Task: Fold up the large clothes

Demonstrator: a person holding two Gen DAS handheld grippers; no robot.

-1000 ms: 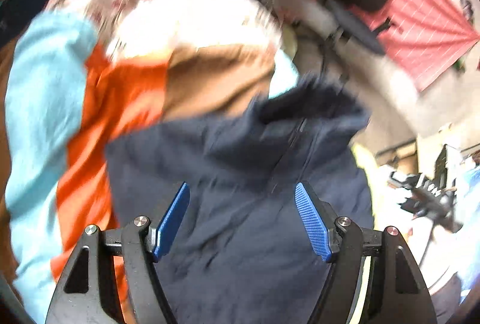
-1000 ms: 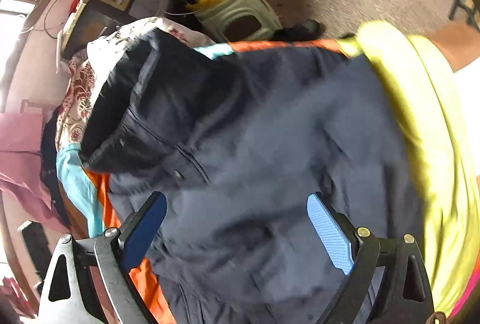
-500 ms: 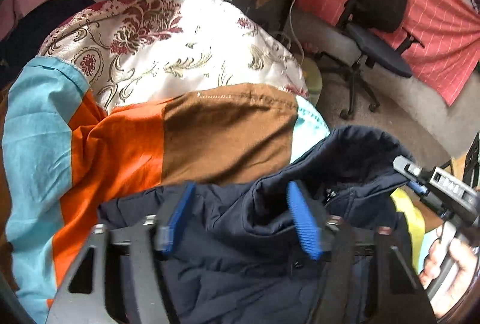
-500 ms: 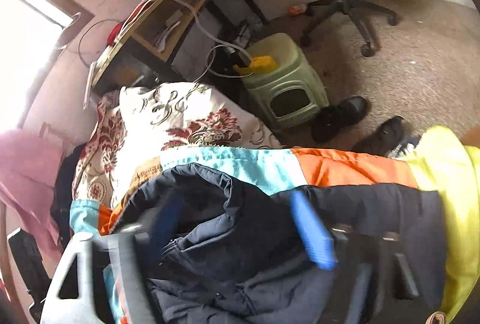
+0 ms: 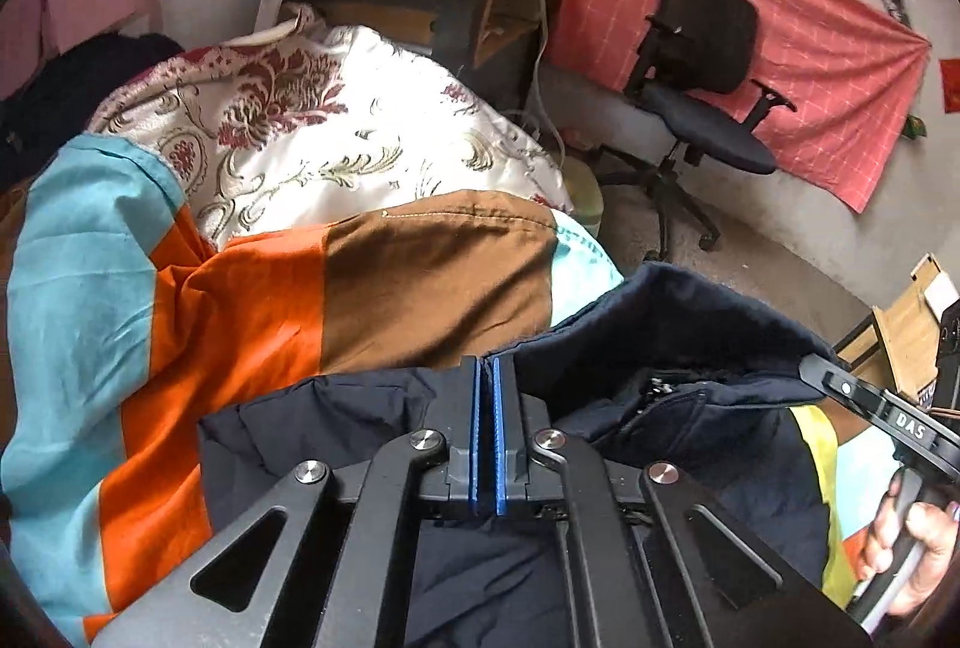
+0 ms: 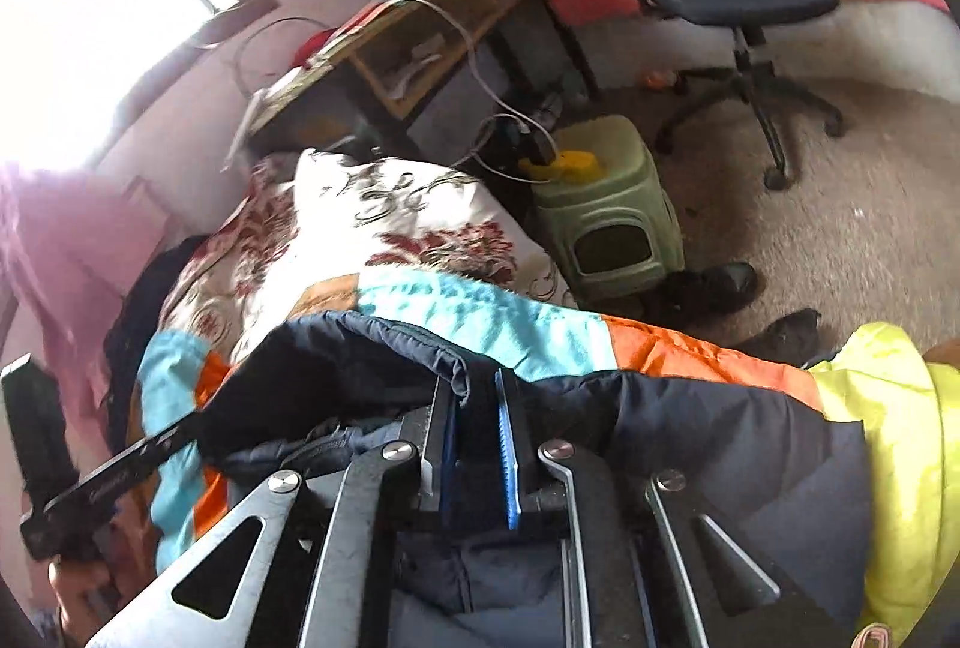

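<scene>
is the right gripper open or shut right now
Shut on the jacket: the right gripper has just closed, jaws pinching a fold of navy fabric.

Home bedroom; floral quilt (image 5: 336, 138) on bed; desk (image 5: 420, 6); office chair (image 5: 708, 66)

The bed is covered by a patchwork sheet (image 5: 240, 300) of turquoise, orange and brown blocks, rumpled in places. On it, toward twelve o'clock, rests a cream quilt (image 5: 336, 138) with dark red floral print, bunched up high. At about ten o'clock a dark heap of cloth (image 5: 78, 78) lies at the bed's far corner. Nearest the camera, at six o'clock, the navy padded jacket (image 5: 690, 336) lies on the sheet, its collar raised. Seen from the right wrist, a yellow-green garment (image 6: 888, 444) lies at three o'clock, touching the jacket's edge.
</scene>
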